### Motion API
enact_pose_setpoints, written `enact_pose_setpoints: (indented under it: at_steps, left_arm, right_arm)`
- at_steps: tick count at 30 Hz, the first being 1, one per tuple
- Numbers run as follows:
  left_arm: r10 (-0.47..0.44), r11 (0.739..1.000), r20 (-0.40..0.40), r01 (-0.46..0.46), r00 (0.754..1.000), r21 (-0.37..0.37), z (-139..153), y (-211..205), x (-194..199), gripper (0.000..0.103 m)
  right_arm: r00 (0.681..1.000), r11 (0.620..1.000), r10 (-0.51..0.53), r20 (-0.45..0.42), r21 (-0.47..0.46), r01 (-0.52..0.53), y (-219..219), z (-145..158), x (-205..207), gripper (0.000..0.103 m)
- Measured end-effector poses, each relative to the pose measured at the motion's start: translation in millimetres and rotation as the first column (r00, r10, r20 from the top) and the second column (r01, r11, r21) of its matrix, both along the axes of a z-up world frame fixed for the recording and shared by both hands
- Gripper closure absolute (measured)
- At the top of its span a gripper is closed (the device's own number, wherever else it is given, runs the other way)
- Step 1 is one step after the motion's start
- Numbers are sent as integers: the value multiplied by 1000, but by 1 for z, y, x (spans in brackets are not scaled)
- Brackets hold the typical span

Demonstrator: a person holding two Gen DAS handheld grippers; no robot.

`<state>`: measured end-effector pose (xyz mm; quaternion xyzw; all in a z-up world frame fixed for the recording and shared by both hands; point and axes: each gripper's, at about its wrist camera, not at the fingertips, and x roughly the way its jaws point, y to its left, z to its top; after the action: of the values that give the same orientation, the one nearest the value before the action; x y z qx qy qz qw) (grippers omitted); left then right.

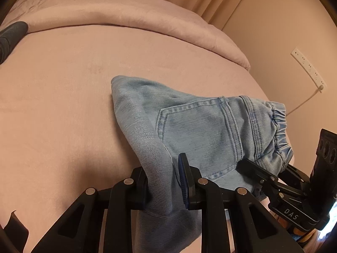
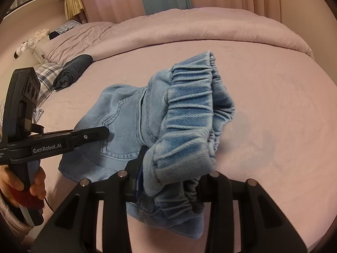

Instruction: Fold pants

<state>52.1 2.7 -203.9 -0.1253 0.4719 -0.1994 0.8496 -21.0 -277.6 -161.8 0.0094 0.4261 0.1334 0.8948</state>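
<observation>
Between the pads of your left gripper (image 1: 166,181) you are pinching a folded edge of the light blue denim pants (image 1: 202,126), jaws clamped onto the cloth. Your right gripper (image 2: 170,181) is gripping the bunched elastic waistband (image 2: 189,109), with fabric bulging up over the fingers; the right-hand pad is probably buried under the gathers, hard to see. In the left wrist view the right gripper (image 1: 252,168) is showing at the far side of the pants, its tips at the waistband end. In the right wrist view the left gripper (image 2: 105,133) is reaching in from the left, its finger lying across the back pocket (image 2: 120,130), and your left hand (image 2: 21,185) is wrapping the handle low at the left edge, a red fuzzy cuff (image 2: 29,200) beside it.

Both of you are holding the pants partly raised off the pink bedsheet (image 1: 63,105); the far corner is still touching the sheet. Behind them a rolled-back pink duvet (image 1: 126,14) is running across the bed. A dark rolled garment (image 2: 73,69) is lying near the plaid pillow (image 2: 46,73) at the left, well apart from the pants. Curtains (image 2: 109,0) are hanging beyond the bed, and a white power strip (image 1: 309,69) is sitting against the wall on the right.
</observation>
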Motion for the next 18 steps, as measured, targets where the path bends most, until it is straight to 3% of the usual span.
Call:
enact_pose_setpoints:
  at_steps: [18]
  left_arm:
    - [62,998,77,-61,995,-12,23,37,-14,81]
  right_arm:
    - [995,997,76,59,-22,-75,33,22,8,67]
